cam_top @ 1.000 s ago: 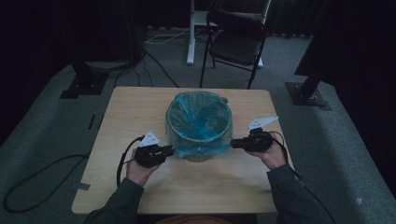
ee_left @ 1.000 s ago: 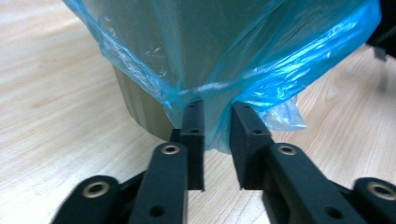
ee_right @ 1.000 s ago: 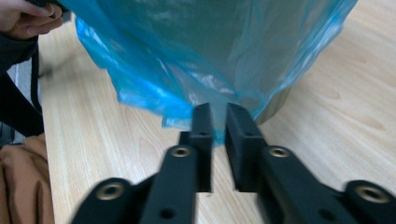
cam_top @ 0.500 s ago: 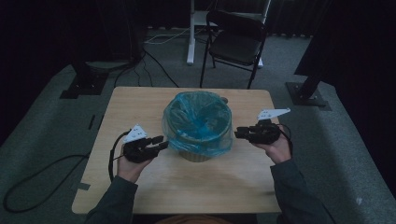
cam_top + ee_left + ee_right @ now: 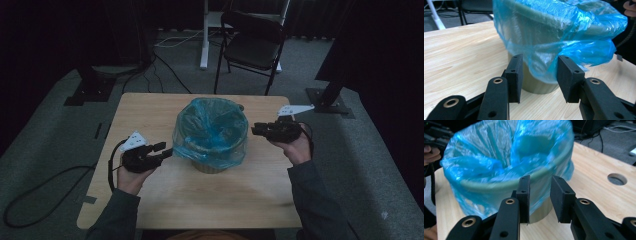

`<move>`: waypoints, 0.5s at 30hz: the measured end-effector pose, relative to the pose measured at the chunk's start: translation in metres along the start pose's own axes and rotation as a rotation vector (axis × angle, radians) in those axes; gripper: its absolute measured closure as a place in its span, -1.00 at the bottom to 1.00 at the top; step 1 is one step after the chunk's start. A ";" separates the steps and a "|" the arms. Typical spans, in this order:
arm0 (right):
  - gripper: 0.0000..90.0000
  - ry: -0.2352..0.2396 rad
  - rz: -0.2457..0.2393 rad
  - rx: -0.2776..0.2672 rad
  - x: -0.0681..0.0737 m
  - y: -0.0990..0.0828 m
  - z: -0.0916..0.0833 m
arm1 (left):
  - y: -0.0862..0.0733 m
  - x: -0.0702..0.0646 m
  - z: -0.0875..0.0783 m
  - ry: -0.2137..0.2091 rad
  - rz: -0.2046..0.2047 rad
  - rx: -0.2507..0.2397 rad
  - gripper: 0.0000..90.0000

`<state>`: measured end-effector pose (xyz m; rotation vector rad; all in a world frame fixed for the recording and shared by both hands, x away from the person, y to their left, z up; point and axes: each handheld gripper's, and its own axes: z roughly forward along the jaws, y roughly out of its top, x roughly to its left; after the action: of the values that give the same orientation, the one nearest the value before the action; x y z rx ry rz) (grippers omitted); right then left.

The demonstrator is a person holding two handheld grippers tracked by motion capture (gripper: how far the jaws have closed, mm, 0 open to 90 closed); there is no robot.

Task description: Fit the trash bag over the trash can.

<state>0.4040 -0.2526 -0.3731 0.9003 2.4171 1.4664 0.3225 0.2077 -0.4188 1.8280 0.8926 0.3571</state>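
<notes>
**Bin and blue bag at the middle of the table, both grippers apart**

The wooden table (image 5: 150, 115) carries a round bin (image 5: 210, 165) at its middle. A blue plastic bag (image 5: 210, 132) lines the bin, and its edge is folded out over the rim and hangs down the outside.

The left gripper (image 5: 162, 150) sits just beside the bag's lower edge. Its jaws have just been opening and stand apart; the bag's hem hangs ahead of them, unpinched.

The right gripper (image 5: 257, 131) is near the rim on the opposite side, jaws apart, nothing between them.
</notes>
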 end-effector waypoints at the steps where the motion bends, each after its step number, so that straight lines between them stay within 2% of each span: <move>1: 0.54 0.000 0.000 0.000 0.000 0.000 0.000 | 0.000 0.000 0.000 0.000 0.000 0.000 0.28; 4: 0.54 -0.002 0.000 -0.006 -0.003 0.009 0.002 | -0.001 0.003 -0.007 -0.007 -0.008 -0.033 0.27; 7: 0.53 0.001 -0.002 -0.008 -0.003 0.015 0.006 | 0.000 0.003 -0.010 -0.003 -0.010 -0.041 0.26; 15: 0.47 -0.020 0.006 -0.004 -0.009 0.026 0.025 | 0.020 0.006 -0.002 0.000 -0.003 -0.063 0.24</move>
<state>0.4330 -0.2301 -0.3647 0.9178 2.3983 1.4563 0.3331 0.2094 -0.4013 1.7683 0.8746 0.3792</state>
